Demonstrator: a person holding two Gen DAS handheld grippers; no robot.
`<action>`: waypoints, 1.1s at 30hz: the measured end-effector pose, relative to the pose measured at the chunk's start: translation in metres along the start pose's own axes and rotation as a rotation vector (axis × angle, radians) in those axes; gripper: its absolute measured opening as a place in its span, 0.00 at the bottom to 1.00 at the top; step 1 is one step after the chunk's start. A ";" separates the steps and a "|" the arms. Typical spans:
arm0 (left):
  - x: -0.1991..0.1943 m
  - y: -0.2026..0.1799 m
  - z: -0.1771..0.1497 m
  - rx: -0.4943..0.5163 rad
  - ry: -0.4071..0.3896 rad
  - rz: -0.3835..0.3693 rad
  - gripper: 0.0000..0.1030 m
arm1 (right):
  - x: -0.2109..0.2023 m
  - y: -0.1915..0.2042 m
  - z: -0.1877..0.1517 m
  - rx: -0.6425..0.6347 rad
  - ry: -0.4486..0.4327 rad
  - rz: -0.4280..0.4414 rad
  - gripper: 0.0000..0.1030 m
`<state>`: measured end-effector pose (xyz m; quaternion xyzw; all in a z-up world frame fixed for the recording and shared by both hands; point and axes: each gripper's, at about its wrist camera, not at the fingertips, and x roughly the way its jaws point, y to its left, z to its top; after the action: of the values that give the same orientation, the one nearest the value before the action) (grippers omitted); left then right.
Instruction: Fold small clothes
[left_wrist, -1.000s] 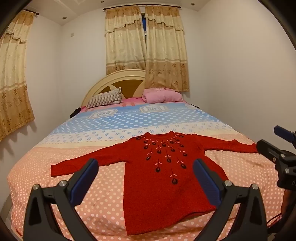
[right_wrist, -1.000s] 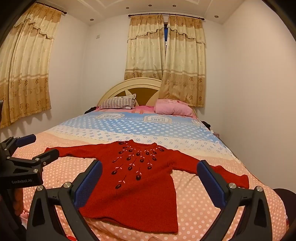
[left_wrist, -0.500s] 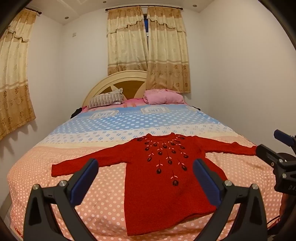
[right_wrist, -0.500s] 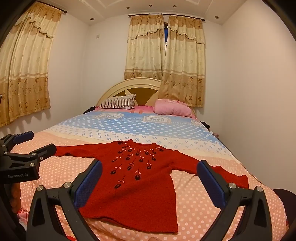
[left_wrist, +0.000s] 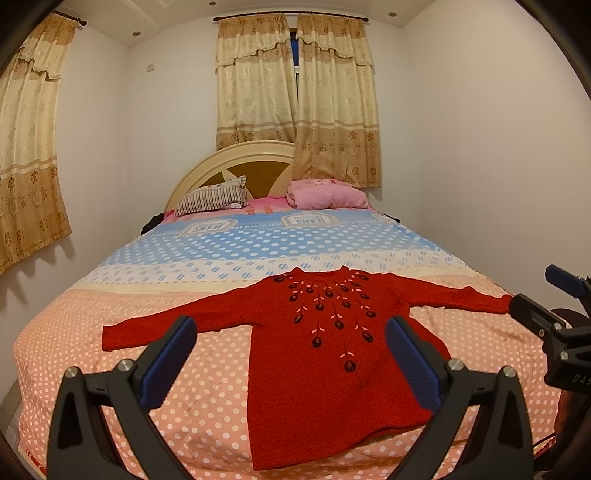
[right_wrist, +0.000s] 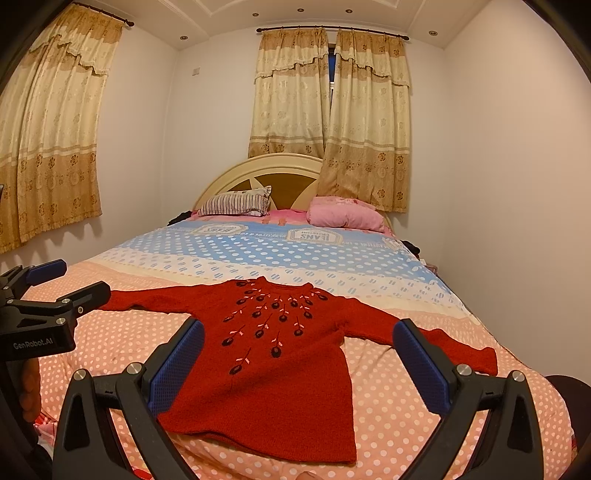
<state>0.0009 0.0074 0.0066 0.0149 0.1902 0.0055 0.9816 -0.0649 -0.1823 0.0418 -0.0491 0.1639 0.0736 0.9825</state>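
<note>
Sweater (left_wrist: 325, 373): one, flat on bed (left_wrist: 221, 258); two pillows; left gripper (left_wrist: 291, 363), right gripper (right_wrist: 297, 365) spread wide, empty.

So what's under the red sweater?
The red sweater lies flat on the dotted bedspread. Whatever sits directly beneath the sweater's fabric is covered, so that can't be seen.

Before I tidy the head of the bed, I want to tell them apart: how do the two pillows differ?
The striped brown-and-white pillow is flat and patterned; the plain pink pillow is puffier and rumpled. The striped one lies on the left, the pink one on the right. Both rest against the cream arched headboard.
</note>
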 end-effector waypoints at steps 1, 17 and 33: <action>0.000 0.000 0.000 0.000 0.000 0.001 1.00 | 0.000 0.000 0.000 0.001 0.000 0.001 0.99; -0.001 0.000 0.002 -0.007 0.001 0.005 1.00 | 0.006 -0.001 -0.001 0.001 0.003 0.004 0.99; -0.001 0.001 0.001 -0.008 0.000 0.005 1.00 | -0.002 0.003 -0.001 0.000 -0.003 0.009 0.99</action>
<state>0.0005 0.0088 0.0077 0.0114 0.1902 0.0089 0.9816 -0.0680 -0.1795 0.0411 -0.0480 0.1625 0.0779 0.9824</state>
